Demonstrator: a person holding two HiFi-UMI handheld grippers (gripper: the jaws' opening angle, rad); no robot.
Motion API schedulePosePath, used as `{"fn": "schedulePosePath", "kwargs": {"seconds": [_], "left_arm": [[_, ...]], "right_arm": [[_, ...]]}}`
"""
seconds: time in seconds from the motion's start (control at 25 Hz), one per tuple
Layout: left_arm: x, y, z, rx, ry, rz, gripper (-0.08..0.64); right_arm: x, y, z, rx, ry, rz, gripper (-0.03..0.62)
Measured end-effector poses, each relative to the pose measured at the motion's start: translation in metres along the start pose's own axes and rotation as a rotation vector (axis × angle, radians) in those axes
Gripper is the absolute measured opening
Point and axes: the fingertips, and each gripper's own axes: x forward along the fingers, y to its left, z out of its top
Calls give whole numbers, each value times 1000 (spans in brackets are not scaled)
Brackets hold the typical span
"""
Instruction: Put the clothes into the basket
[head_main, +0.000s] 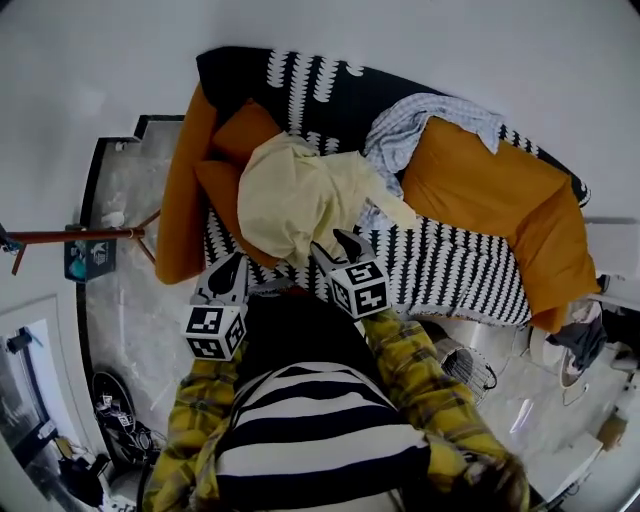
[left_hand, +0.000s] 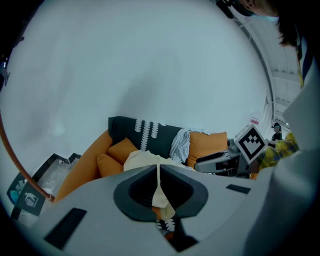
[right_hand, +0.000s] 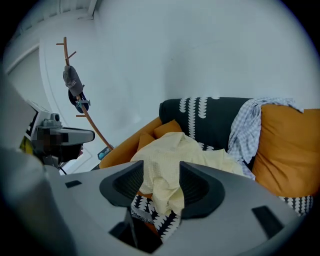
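The jaws of the right gripper (right_hand: 161, 172) stand spread with nothing pressed between them. In the right gripper view the gap between them frames the pale yellow garment (right_hand: 175, 155), which lies straight ahead and a little lower, on the patterned seat of the sofa (right_hand: 210, 120). In the head view the tips of this gripper (head_main: 337, 245) are just beside the lower edge of the yellow garment (head_main: 295, 195), at the middle of the frame. The jaws of the left gripper (left_hand: 159, 172) are pressed together to a thin slit and pinch nothing; the yellow cloth (left_hand: 145, 159) seen through the slit is beyond them. In the head view the left gripper (head_main: 232, 268) sits at the lower left corner of the garment, somewhat to the side of it. So the right gripper is the nearer one and is already lined up with the cloth. The garment is a loose heap whose longer side runs from upper left to right, with one strip reaching toward the checked shirt (head_main: 420, 125) at the upper right, which lies against an orange cushion (head_main: 480, 185). What looks like a wire basket (head_main: 468, 368) stands on the floor at the lower right, on the right gripper's side. I judge that the coming move is a short reach forward and down with the spread jaws onto the near fold.
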Motion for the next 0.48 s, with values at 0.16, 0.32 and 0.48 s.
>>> {"fn": "schedulePosePath", "kwargs": {"seconds": [0.16, 0.32, 0.48], "left_arm": [[20, 3, -3, -50, 34, 59, 28], [37, 5, -14, -110, 79, 97, 28], [55, 7, -22, -132, 119, 114, 28]], "right_arm": [[31, -18, 2, -16, 47, 63, 213], [62, -35, -3, -35, 100, 107, 213], [91, -54, -5, -24, 123, 116, 216]]}}
